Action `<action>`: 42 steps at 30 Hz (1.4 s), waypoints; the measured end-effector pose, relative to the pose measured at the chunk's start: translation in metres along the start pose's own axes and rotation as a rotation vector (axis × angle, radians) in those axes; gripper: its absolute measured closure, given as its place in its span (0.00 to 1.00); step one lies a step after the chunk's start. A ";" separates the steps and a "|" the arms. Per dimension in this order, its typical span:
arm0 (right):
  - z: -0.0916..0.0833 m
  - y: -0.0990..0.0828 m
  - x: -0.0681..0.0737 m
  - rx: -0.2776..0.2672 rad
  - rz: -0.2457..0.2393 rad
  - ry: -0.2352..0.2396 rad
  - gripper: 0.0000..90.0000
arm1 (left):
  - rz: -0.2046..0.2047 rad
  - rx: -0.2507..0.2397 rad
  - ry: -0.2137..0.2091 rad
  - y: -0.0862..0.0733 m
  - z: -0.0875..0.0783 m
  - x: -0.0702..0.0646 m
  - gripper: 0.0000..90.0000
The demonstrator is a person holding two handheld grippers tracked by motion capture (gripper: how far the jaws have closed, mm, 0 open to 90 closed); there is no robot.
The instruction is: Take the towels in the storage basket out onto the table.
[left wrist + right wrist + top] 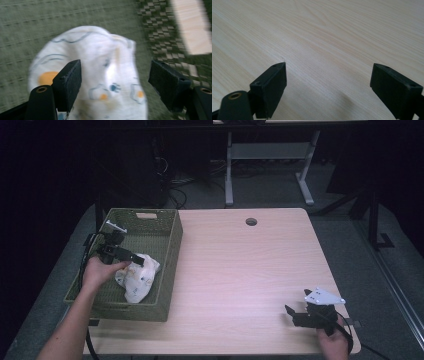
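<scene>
Your left gripper (pixel 113 82) has its black fingers (pixel 68 85) spread wide, and the crumpled white cloth with small blue and orange prints (pixel 100 75) lies right between them, bulging up from below. From the left gripper view the pads do not yet appear to press on it; the left one sits at the fabric's edge, the right one stands clear over the weave. In the high view the cloth (pixel 137 277) is just right of and slightly nearer than the left gripper (pixel 135 260), bunched in the near right part of the olive-green woven rectangular basket (pixel 170 245) at the left end of the pale wooden bench (pixel 240 270). Its long axis runs roughly near to far, so the fingers straddle it across its short width, which looks like the right way to pinch it.

Your right gripper (pixel 292 315) rests at the near right corner of the bench, fingers (pixel 272 87) spread over bare wood, well apart from the basket. The left hand is by far the nearer, so the grasp falls to it.
</scene>
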State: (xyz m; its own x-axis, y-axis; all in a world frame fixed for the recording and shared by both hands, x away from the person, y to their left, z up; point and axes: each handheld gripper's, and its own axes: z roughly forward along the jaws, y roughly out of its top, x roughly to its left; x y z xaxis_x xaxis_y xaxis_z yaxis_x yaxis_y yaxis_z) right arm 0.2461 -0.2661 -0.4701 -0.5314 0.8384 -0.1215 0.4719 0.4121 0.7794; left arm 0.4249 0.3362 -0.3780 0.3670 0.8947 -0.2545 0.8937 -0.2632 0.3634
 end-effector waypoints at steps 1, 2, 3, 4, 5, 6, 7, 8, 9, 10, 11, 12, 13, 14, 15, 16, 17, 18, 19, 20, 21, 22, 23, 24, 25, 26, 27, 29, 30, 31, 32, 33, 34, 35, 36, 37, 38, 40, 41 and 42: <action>0.000 0.000 0.000 0.000 0.000 0.000 0.15 | 0.000 0.000 0.000 0.000 0.000 0.000 0.29; 0.000 0.000 0.000 -0.002 0.003 0.000 0.15 | -0.005 0.015 0.033 0.001 0.004 0.002 0.29; -0.001 0.000 0.000 -0.002 0.002 0.000 0.15 | -0.003 0.019 0.050 0.001 0.006 0.003 0.29; -0.001 0.000 0.000 -0.003 0.002 -0.001 0.15 | -0.006 0.022 0.063 0.001 0.007 0.003 0.29; -0.001 0.000 0.000 -0.003 0.006 -0.001 0.15 | -0.006 0.022 0.063 0.001 0.007 0.003 0.29; -0.001 0.000 -0.001 -0.003 0.003 -0.001 0.15 | -0.006 0.047 0.084 0.001 0.011 0.006 0.29; -0.001 0.000 -0.001 -0.002 0.003 0.000 0.15 | -0.013 0.072 0.106 0.001 0.015 0.007 0.29; -0.001 0.000 -0.001 -0.002 0.002 -0.001 0.15 | -0.020 0.084 0.111 0.001 0.017 0.007 0.28; -0.001 0.000 -0.001 -0.001 0.001 0.000 0.15 | -0.013 0.096 0.119 0.001 0.019 0.007 0.28; -0.001 0.000 0.000 0.000 0.001 0.000 0.15 | -0.007 0.105 0.135 0.002 0.021 0.007 0.29; -0.001 0.000 0.000 -0.001 -0.001 0.000 0.15 | -0.010 0.115 0.144 0.002 0.022 0.008 0.30; -0.001 0.000 0.000 -0.002 -0.001 0.000 0.15 | -0.014 0.122 0.152 0.002 0.024 0.008 0.30; -0.001 0.000 0.000 -0.001 -0.001 0.000 0.15 | -0.015 0.133 0.167 0.003 0.025 0.008 0.30; -0.002 0.000 -0.001 -0.003 -0.003 -0.002 0.15 | -0.006 0.147 0.177 0.003 0.027 0.008 0.30; -0.002 0.000 -0.001 -0.003 -0.003 -0.002 0.15 | -0.011 0.146 0.176 0.003 0.028 0.008 0.30; -0.002 0.000 -0.001 -0.005 -0.002 -0.003 0.15 | -0.013 0.145 0.175 0.003 0.028 0.008 0.31; -0.003 0.000 0.000 -0.006 -0.001 -0.005 0.15 | -0.008 0.145 0.183 0.004 0.028 0.007 0.32; -0.003 0.000 0.000 -0.006 0.000 -0.005 0.15 | -0.004 0.150 0.191 0.004 0.029 0.007 0.32; -0.003 0.000 0.000 -0.005 -0.001 -0.005 0.15 | -0.005 0.157 0.193 0.005 0.030 0.006 0.32; -0.003 0.000 0.000 -0.005 -0.001 -0.005 0.15 | -0.005 0.157 0.193 0.005 0.030 0.006 0.33; -0.003 0.000 0.000 -0.005 -0.003 -0.005 0.15 | 0.003 0.170 0.213 0.005 0.033 0.005 0.33; -0.003 0.000 0.000 -0.005 -0.003 -0.005 0.15 | 0.003 0.170 0.213 0.005 0.033 0.005 0.33; -0.003 0.001 0.000 -0.006 -0.004 -0.004 0.15 | -0.007 0.183 0.229 0.005 0.037 0.004 0.33; -0.003 0.001 0.000 -0.006 -0.004 -0.004 0.15 | -0.007 0.183 0.229 0.005 0.037 0.004 0.33; -0.004 0.001 0.000 -0.007 -0.005 -0.004 0.15 | 0.008 0.206 0.241 0.005 0.041 0.004 0.34; -0.004 0.001 0.000 -0.006 -0.006 -0.003 0.15 | 0.016 0.217 0.252 0.005 0.043 0.003 0.34; -0.004 0.001 0.000 -0.006 -0.006 -0.003 0.15 | 0.016 0.217 0.252 0.005 0.043 0.003 0.34; -0.004 0.000 0.000 -0.009 -0.011 -0.005 0.15 | 0.058 0.236 0.281 0.005 0.049 -0.001 0.35; -0.005 0.000 0.000 -0.009 -0.008 -0.006 0.15 | 0.062 0.242 0.284 0.005 0.051 -0.001 0.36; -0.005 0.000 0.000 -0.008 -0.004 -0.005 0.15 | 0.065 0.243 0.285 0.005 0.052 -0.001 0.37; -0.005 0.000 0.000 -0.008 -0.004 -0.005 0.15 | 0.065 0.243 0.285 0.005 0.052 -0.001 0.39; -0.006 0.000 -0.001 -0.010 -0.002 -0.007 0.15 | 0.068 0.239 0.282 0.004 0.053 -0.002 0.41; -0.006 0.000 -0.001 -0.012 0.000 -0.007 0.15 | 0.068 0.239 0.282 0.004 0.053 -0.002 0.42; -0.007 0.000 -0.002 -0.018 -0.007 -0.009 0.15 | 0.056 0.234 0.276 0.004 0.053 -0.002 0.45; -0.007 0.000 -0.002 -0.019 -0.003 -0.011 0.15 | 0.051 0.230 0.271 0.003 0.053 -0.002 0.49; -0.007 -0.001 -0.003 -0.017 -0.001 -0.011 0.15 | 0.054 0.226 0.274 0.002 0.053 -0.003 0.51; -0.007 -0.001 -0.003 -0.017 -0.001 -0.011 0.15 | 0.054 0.226 0.274 0.002 0.053 -0.003 0.53; -0.007 -0.001 -0.002 -0.013 0.003 -0.009 0.15 | 0.060 0.225 0.274 0.002 0.052 -0.004 0.58; -0.006 0.000 -0.002 -0.017 -0.004 -0.010 0.15 | 0.058 0.223 0.268 0.001 0.052 -0.004 0.61; -0.006 0.000 -0.001 -0.016 -0.002 -0.010 0.15 | 0.058 0.226 0.265 0.002 0.052 -0.005 0.64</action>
State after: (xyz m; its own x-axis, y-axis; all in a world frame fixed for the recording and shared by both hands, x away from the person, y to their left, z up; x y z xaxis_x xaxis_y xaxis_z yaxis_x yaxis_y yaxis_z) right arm 0.2423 -0.2694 -0.4662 -0.5255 0.8409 -0.1292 0.4595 0.4084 0.7887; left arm 0.4378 0.3125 -0.4227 0.3654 0.9308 0.0127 0.9188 -0.3628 0.1555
